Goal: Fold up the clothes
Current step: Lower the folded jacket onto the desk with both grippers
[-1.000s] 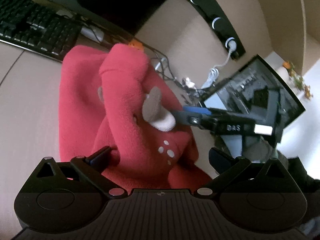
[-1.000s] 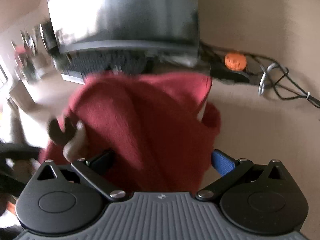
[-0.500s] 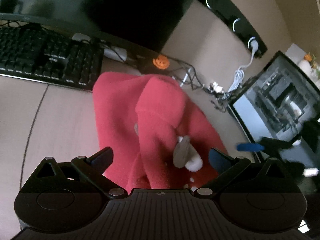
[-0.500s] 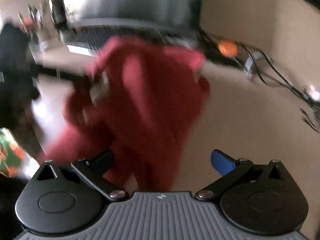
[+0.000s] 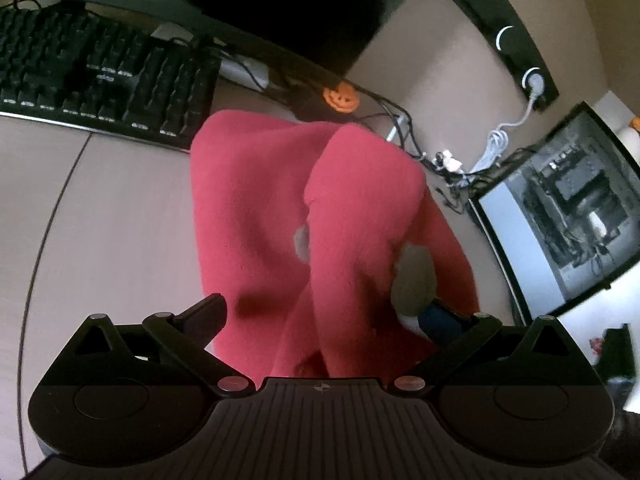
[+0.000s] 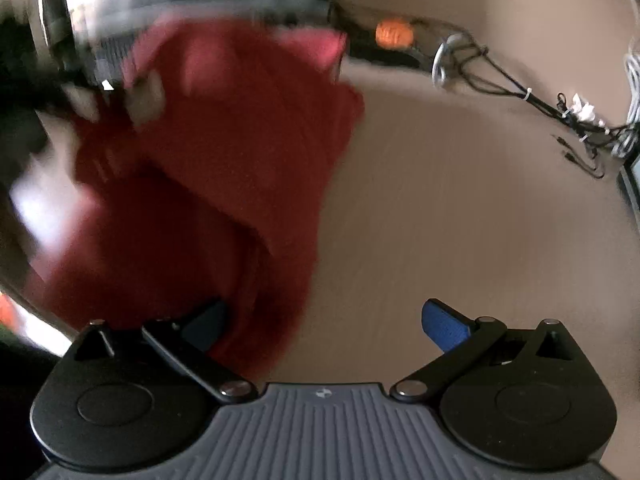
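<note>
A red fleece garment (image 5: pixel 260 208) with beige ear-shaped patches (image 5: pixel 414 280) lies bunched on the beige desk (image 5: pixel 100 240). My left gripper (image 5: pixel 324 316) is open and low over its near end, with red cloth and a beige patch lying between the wide-apart fingers. In the right wrist view the garment (image 6: pixel 224 152) is blurred and fills the left side. My right gripper (image 6: pixel 326 322) is open: its left finger (image 6: pixel 208 322) is against the cloth's edge and its blue-padded right finger (image 6: pixel 444 326) is over bare desk. It holds nothing.
A black keyboard (image 5: pixel 92 68) and a dark monitor (image 5: pixel 280 0) stand behind the garment. An orange pumpkin ornament (image 5: pixel 340 96) and tangled cables (image 5: pixel 444 164) lie at the back right. A second screen (image 5: pixel 560 216) stands at the right, below a black socket strip (image 5: pixel 504 36).
The right gripper, earlier at the beige ear patch, has drawn away and left the left wrist view. The left gripper has closed in on the garment, which has settled lower on the desk.
</note>
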The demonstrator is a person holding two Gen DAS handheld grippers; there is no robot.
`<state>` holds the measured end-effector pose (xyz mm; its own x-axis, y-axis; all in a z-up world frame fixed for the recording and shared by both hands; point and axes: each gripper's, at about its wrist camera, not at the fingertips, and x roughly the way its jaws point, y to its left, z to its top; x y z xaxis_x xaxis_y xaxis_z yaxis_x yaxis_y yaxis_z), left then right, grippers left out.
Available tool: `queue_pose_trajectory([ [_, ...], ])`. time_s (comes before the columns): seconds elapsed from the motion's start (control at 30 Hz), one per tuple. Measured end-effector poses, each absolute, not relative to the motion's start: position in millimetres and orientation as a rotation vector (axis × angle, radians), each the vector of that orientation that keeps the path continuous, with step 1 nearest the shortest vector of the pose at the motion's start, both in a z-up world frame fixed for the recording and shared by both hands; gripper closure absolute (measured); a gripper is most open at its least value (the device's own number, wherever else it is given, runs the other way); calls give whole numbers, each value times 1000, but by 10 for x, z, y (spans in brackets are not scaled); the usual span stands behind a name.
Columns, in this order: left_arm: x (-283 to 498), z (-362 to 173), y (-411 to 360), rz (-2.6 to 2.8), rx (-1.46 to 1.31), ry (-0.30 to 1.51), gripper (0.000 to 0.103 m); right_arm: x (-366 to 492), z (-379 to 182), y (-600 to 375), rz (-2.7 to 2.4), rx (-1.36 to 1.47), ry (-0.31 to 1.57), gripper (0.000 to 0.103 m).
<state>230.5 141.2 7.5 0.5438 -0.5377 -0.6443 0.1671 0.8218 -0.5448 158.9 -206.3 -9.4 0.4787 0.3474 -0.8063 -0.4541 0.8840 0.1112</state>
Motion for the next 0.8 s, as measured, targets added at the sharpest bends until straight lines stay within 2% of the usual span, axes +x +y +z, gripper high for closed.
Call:
queue_pose_trajectory([
  [0.1,2350,-36,1369,-388,-389,938,0,1778,151,-2267,540,178,909,0],
  [0.2,2324,-148,1385,-384,-397,968,0,2134,102,-2200,539,347,942,0],
  [0.4,2266,-256,1453,-382,-448,985,0,2588,-128,-1597,485,191,962,0],
  [0.5,2229,-142,1450,-369,-423,957,0,2589,-236,-1475,503,149,975,0],
  [0.7,2285,265,1612,-364,-515,776,0,2527,-288,-1436,533,105,950,0],
  [0.8,2486,181,1509,-287,-425,828,0,2474,-296,-1424,563,75,938,0],
])
